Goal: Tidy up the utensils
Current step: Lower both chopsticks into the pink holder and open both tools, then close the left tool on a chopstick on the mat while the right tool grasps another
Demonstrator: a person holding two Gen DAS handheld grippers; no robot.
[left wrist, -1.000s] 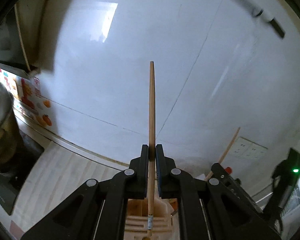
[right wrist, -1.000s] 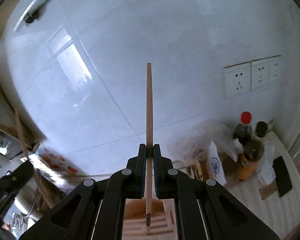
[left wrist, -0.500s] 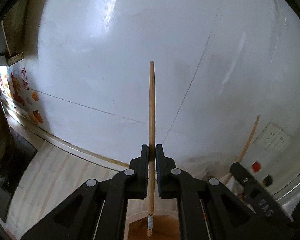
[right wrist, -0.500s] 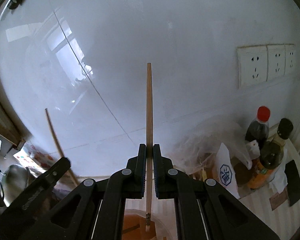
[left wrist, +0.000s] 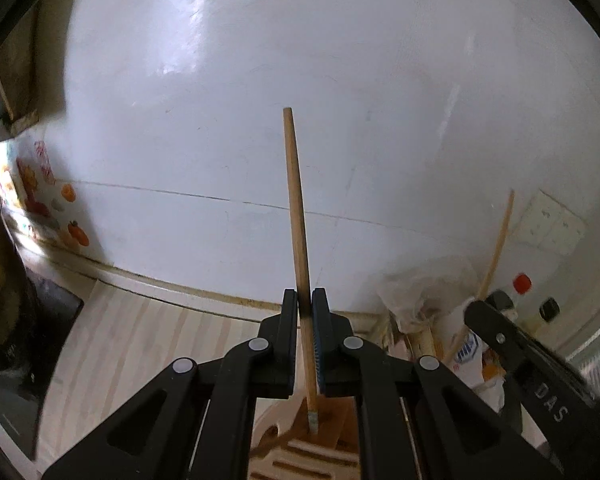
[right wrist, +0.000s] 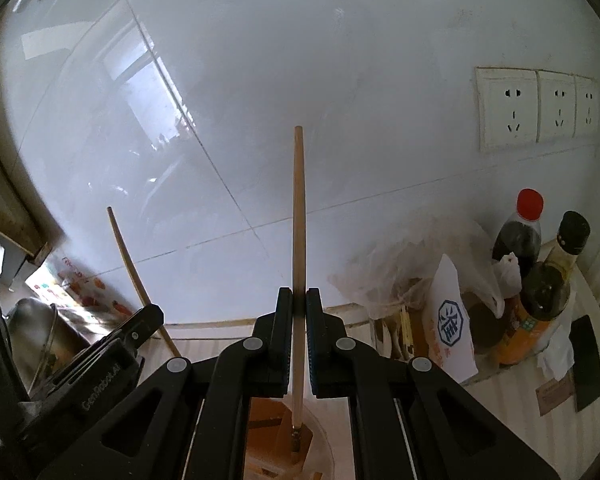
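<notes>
Nearby, bottles (right wrist: 518,232), bags (right wrist: 448,316), perhaps a pot (right wrist: 40,332); each tool (left wrist: 305,304) (right wrist: 299,300) tight on a chopstick (left wrist: 296,208) (right wrist: 299,208).

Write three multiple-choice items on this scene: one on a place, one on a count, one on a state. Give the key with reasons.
1. Where does the lower tip of the chopstick in the right tongs sit?
A. Over the pale container below
B. On the wall sockets
C. Inside the metal pot

2. How many wall sockets show in the right wrist view?
A. One
B. Three
C. Five

3. What is the state of the left tongs?
A. Wide open and empty
B. Shut on a bottle cap
C. Shut on a wooden chopstick

Key:
1 A, its tip hangs over the container's opening below the fingers.
2 B, three socket plates sit side by side on the white tiled wall.
3 C, both pads press the stick, which rises above them.
</notes>
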